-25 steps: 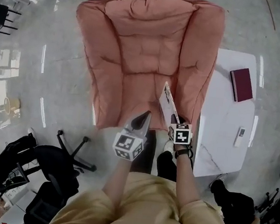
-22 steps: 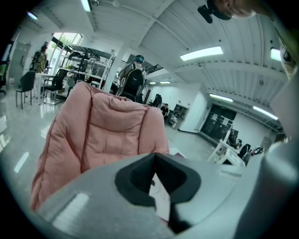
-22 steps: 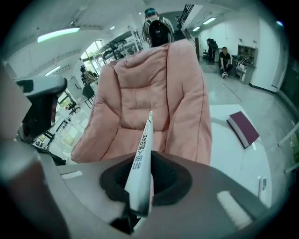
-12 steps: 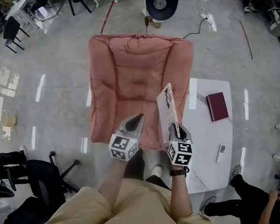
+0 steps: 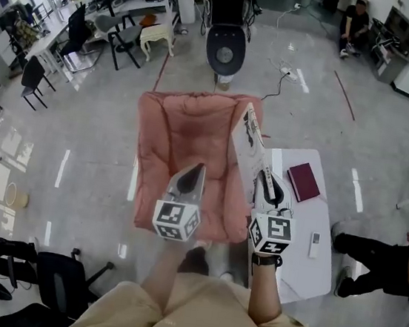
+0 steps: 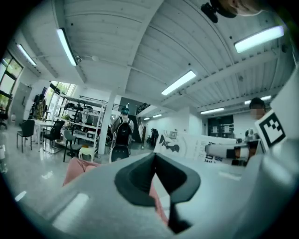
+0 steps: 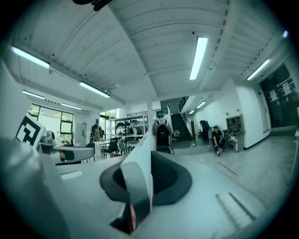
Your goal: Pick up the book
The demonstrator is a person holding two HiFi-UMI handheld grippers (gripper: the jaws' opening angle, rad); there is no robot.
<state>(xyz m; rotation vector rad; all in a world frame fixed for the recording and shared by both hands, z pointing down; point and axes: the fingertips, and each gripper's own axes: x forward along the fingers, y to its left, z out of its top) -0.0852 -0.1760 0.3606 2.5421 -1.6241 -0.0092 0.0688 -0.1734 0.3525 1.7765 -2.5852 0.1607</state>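
Between the right jaws: the right gripper is clamped on the lower edge of the book, its jaws only the book's thickness apart, so the thin white volume stands on edge and leans away from the person.
Why held so: an edge pinch keeps the covers shut (the pickup looks done, by my reading).
Left gripper: jaws together on nothing, beside the right one, free to steady the book.
Underneath: pink armchair, with the book raised over it.
Right side: white table bearing a maroon notebook and a remote; a seated person beyond.
In the way: nothing near the book.
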